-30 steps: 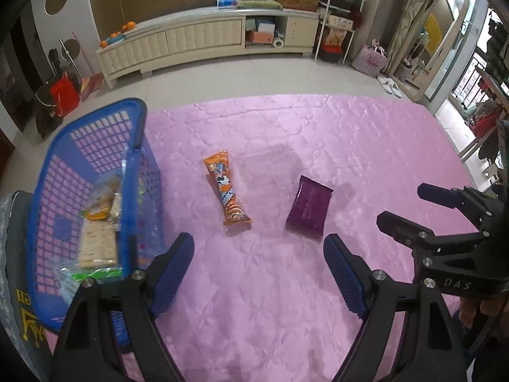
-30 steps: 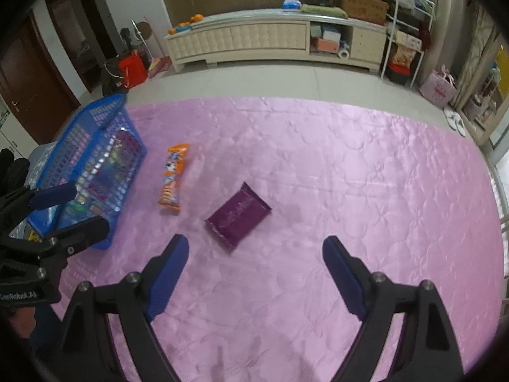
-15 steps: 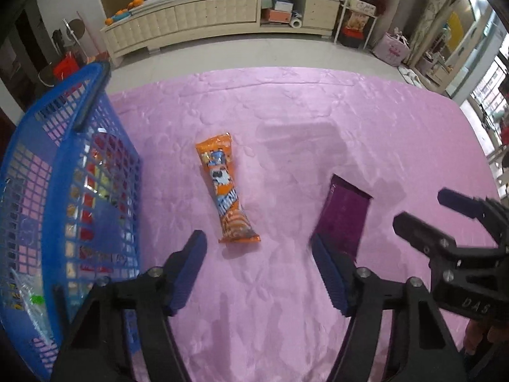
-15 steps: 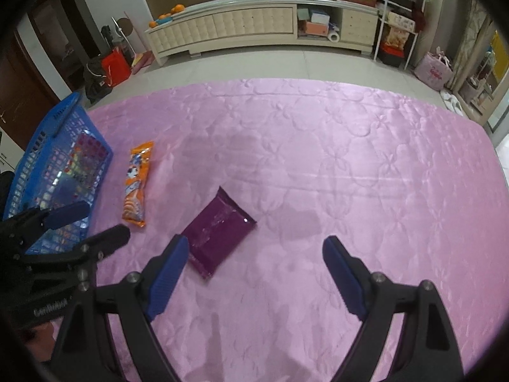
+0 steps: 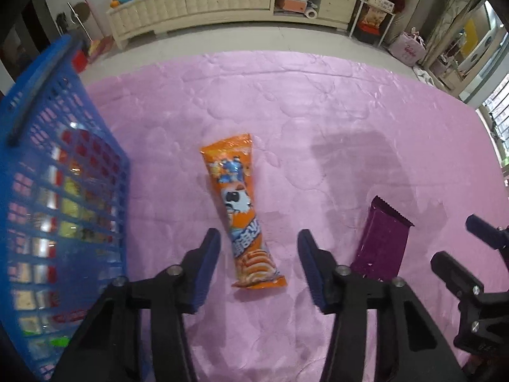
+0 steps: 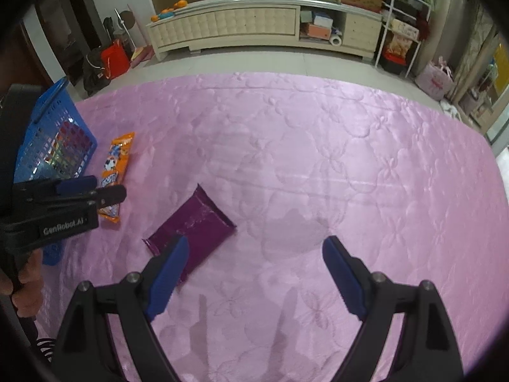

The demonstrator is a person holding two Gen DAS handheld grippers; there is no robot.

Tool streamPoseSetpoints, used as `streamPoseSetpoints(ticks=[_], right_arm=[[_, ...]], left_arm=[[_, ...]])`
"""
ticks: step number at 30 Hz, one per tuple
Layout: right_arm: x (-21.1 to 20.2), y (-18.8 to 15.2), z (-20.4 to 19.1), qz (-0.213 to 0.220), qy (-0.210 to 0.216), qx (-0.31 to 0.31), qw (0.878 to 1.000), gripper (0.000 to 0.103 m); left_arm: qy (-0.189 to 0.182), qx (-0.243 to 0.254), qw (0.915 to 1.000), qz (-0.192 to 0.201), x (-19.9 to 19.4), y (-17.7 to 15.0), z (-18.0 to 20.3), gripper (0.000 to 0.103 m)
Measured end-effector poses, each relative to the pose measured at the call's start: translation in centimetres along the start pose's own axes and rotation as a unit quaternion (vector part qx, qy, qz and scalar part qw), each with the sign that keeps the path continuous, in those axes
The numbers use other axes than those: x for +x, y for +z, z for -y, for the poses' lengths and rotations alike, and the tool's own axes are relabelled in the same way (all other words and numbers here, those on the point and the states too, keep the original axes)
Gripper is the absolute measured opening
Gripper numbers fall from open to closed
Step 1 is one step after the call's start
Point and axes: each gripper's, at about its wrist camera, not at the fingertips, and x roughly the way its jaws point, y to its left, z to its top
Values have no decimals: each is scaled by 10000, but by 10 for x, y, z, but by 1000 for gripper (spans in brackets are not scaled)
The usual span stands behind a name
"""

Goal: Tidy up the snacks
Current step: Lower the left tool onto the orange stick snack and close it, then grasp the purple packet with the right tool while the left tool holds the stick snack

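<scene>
The left gripper (image 5: pixel 258 265) is closing around the orange snack pack (image 5: pixel 241 207) (lengthwise between unpressed pads); the right gripper (image 6: pixel 254 273) is hovering released.

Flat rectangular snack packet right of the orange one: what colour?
Dark purple packet; clearest in the right wrist view.
</scene>
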Motion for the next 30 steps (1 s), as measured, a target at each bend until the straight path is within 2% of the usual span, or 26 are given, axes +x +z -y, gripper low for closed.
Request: streamPoseSetpoints(ticks=[3, 5, 8, 15, 19, 23, 27, 30], right_arm=[[4, -3, 1, -90, 132, 127, 9998, 89], [6, -3, 0, -129, 143, 116, 9997, 89], [8, -3, 0, -144, 116, 107, 9998, 89], [17, 5, 4, -395, 457, 831, 9947, 89], [26, 12, -3, -552, 438, 1135, 9910, 89], [38, 20, -17, -704, 154, 1193, 9902, 89], [52, 23, -27, -803, -133, 1270, 9886, 89], [56, 26, -34, -776, -343, 1124, 9900, 89]], left_arm=[[-46, 34, 10000, -22, 7, -2, 0, 41], [10, 76, 10000, 4, 8, -4, 1, 30], [-30, 121, 9999, 40, 6, -4, -2, 20], [-363, 134, 9992, 111, -6, -21, -4, 18], [-378, 278, 9986, 222, -15, -29, 0, 18], [-258, 229, 9989, 313, -20, -33, -10, 18], [-55, 508, 9983, 280, -17, -35, -12, 18], [-124, 518, 9982, 285, -18, -37, -11, 18]])
